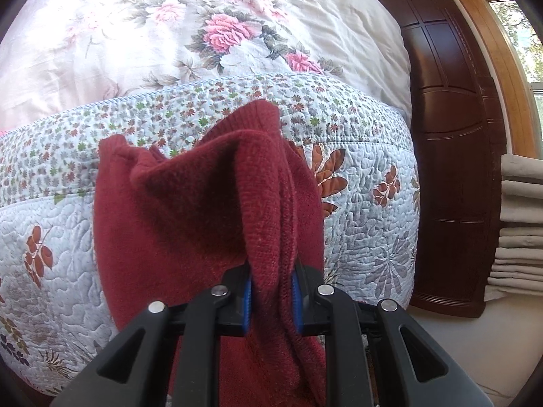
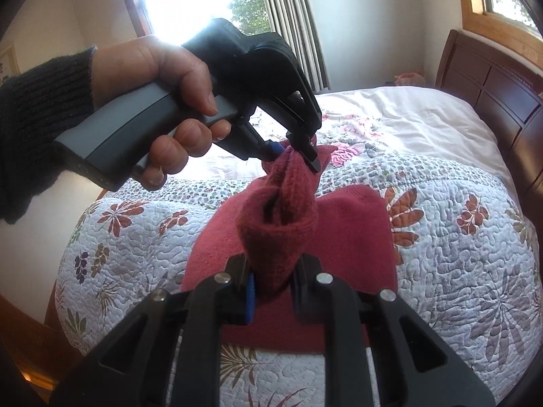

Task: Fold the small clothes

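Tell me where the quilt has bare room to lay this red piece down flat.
The quilt lies bare right of the red garment, toward the wooden headboard, and left of it toward the bed edge. The middle is crowded: the left gripper and right gripper both pinch bunched cloth there. Farther back lies the rumpled floral comforter.

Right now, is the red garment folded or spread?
Neither: the garment is bunched, lifted off the quilt between both hand-held grippers.

The left tool (image 1: 271, 300) pinches a bunched fold of the red knit garment (image 1: 190, 210) above the quilted floral bedspread (image 1: 366, 210)
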Demonstrator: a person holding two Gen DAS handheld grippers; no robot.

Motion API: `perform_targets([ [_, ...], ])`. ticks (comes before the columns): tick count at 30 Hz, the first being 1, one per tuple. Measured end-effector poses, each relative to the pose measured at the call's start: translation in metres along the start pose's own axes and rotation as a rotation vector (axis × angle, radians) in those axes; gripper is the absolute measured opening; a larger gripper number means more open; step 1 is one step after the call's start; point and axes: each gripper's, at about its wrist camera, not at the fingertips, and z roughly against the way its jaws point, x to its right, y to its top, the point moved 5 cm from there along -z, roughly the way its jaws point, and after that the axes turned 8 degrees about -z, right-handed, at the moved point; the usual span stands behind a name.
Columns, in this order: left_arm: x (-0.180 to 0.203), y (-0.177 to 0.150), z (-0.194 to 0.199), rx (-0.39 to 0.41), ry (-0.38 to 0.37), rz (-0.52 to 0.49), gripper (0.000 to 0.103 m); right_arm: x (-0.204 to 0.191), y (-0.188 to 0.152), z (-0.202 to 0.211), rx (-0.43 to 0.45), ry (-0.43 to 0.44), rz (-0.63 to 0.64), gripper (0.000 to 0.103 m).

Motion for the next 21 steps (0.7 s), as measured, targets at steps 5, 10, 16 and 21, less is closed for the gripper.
perform_targets([
  [5,0.014,0.005,-0.032,-0.039,0.043,-0.004,0.018,0.030,-0.010,-0.007,-0.032,0.031,-0.064,0.015],
  [10,0.026,0.008,-0.045,-0.048,0.116,-0.022,0.018,0.058,-0.020,-0.012,-0.055,0.089,-0.148,0.015],
  [16,0.039,0.007,-0.055,-0.031,0.210,-0.054,0.018,0.082,-0.034,-0.020,-0.077,0.164,-0.235,0.015],
  [21,0.050,0.007,-0.066,-0.006,0.255,-0.060,0.018,0.104,-0.046,-0.024,-0.086,0.239,-0.329,0.015],
])
